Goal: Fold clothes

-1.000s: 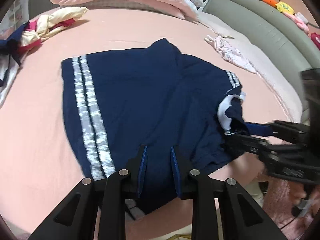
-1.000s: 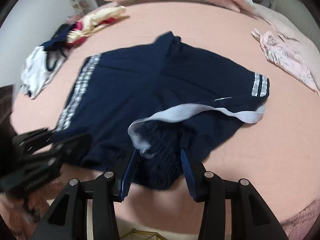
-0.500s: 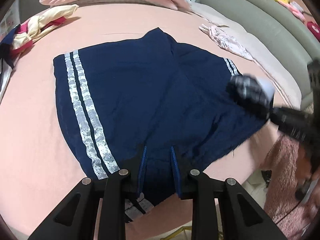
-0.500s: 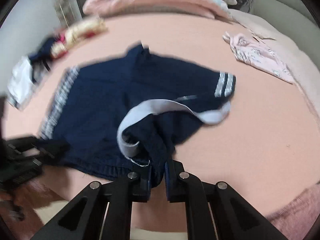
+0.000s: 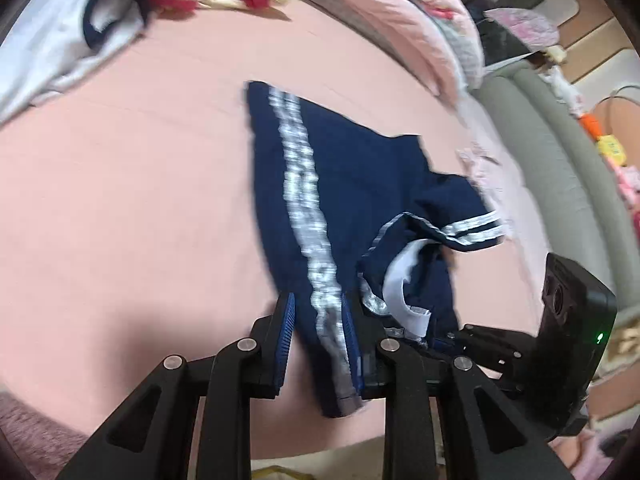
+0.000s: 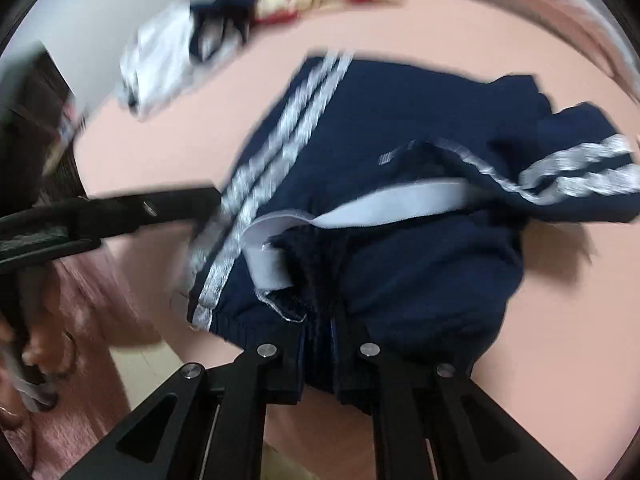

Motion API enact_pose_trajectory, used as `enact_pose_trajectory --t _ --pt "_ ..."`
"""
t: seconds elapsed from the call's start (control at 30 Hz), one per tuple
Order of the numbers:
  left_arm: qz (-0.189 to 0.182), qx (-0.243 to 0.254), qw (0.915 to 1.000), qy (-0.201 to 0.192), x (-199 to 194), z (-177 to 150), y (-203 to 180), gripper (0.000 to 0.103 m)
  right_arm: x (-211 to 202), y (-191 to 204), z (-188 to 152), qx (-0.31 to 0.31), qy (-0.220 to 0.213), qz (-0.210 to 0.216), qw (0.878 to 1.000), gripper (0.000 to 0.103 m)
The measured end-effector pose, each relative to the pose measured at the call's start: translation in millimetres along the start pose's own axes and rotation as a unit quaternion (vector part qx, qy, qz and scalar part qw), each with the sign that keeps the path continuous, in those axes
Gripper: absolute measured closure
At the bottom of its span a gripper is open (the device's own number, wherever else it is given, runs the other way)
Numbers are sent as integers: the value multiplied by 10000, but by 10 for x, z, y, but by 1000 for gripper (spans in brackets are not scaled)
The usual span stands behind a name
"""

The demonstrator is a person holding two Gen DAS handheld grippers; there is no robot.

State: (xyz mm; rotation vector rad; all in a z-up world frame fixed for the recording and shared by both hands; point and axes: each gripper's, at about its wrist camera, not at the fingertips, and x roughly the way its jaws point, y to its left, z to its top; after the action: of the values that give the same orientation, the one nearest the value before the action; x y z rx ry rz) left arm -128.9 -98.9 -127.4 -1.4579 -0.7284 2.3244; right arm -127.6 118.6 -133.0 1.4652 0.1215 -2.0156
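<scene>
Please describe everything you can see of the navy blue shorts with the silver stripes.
The navy blue shorts lie on the pink bed sheet, made of thin, smooth-looking fabric. Two silver stripes run down each side, and a white inner waistband shows where the top is turned out. They are bunched and partly folded, not flat. The left gripper is shut on the striped edge. The right gripper has the dark waistband cloth between its jaws, which are opening. Both pictures are blurred, so finer details cannot be told.
</scene>
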Motion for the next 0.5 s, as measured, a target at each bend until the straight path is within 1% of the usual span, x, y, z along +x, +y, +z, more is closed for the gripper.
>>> enact_pose_trajectory --t 0.03,0.07,0.1,0.17,0.2,0.27,0.33,0.37,0.4,0.43,0.47,0.5 --pt "-137 51 9999 29 32 4 -38 81 -87 -27 -20 126 -63 91 9999 75" --pt "-274 101 9996 57 63 9 -75 81 -176 -48 -41 222 -137 149 9995 70" --pt "-411 152 9990 86 95 13 -113 81 -255 -42 -60 216 -208 112 9995 69" --pt "-649 132 9978 55 102 36 -155 81 -381 1 -100 52 -275 -108 9995 63" --pt "-743 71 9972 -8 76 55 -164 81 -436 11 -125 6 -294 -145 9995 63" --pt "-733 -62 9970 -250 -46 84 -153 81 -552 -53 -183 181 -368 -54 9991 63" --pt "-590 37 9964 -609 -210 92 -191 81 -622 -177 -213 514 -567 38 9971 63" --pt "-580 136 9957 -716 -264 99 -228 81 -609 -219 -202 637 -633 14 9960 62" --pt "-659 247 9950 -715 -278 111 -275 80 -575 -263 -198 723 -651 -89 9952 62" --pt "-701 343 9951 -611 -244 114 -306 80 -543 -313 -202 801 -652 -219 9944 62" --pt "-701 419 9959 -386 -152 106 -318 80 -510 -364 -207 879 -653 -350 9934 62" --pt "-568 483 9971 -159 -44 95 -321 80 -446 -379 -205 852 -606 -418 9936 62"
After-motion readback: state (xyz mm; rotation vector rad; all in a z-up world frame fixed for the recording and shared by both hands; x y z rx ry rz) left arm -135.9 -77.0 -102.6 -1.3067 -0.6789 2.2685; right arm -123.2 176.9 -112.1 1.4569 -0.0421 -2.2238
